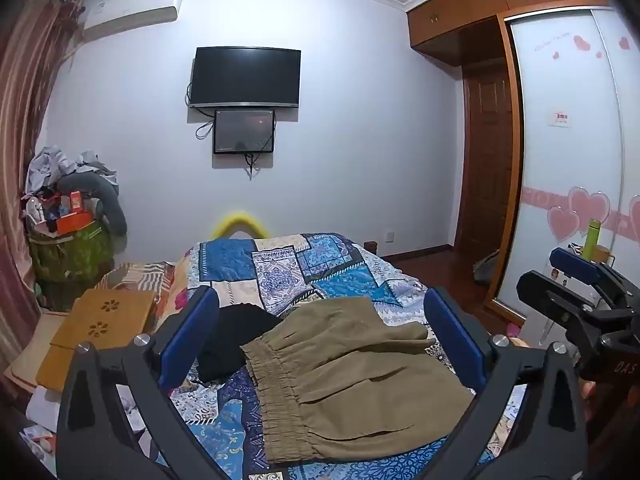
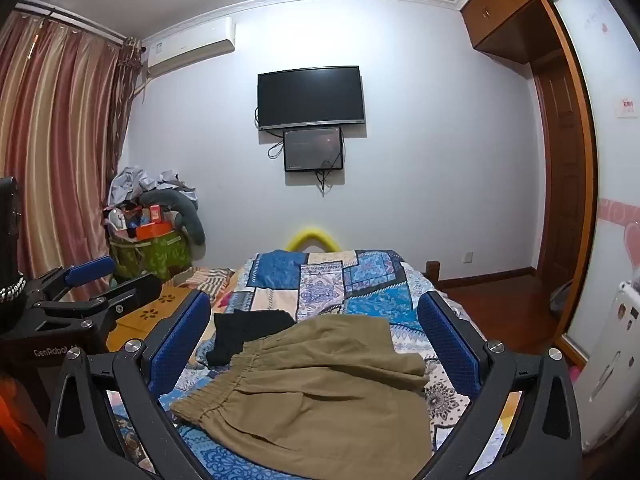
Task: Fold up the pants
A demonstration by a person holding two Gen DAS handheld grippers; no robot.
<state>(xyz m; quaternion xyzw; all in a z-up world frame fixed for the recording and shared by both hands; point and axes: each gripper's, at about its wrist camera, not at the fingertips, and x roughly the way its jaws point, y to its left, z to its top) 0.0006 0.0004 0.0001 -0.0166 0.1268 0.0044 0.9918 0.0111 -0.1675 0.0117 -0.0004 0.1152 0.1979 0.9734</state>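
Observation:
Olive-khaki pants (image 1: pixel 344 380) lie folded on the patchwork bedspread (image 1: pixel 280 264), elastic waistband to the left. They also show in the right wrist view (image 2: pixel 320 384). A black garment (image 1: pixel 236 340) lies behind them to the left, also in the right wrist view (image 2: pixel 248 332). My left gripper (image 1: pixel 320 332) is open and empty above the pants, its blue pads wide apart. My right gripper (image 2: pixel 316 336) is open and empty above the pants too. Each gripper shows at the edge of the other's view, the right gripper (image 1: pixel 576 280) and the left gripper (image 2: pixel 96 280).
A wooden lap desk (image 1: pixel 104 320) lies on the bed's left side. A full laundry basket (image 1: pixel 68 240) stands by the curtain. A wardrobe with sliding doors (image 1: pixel 568 160) is on the right. A TV (image 1: pixel 246 76) hangs on the far wall.

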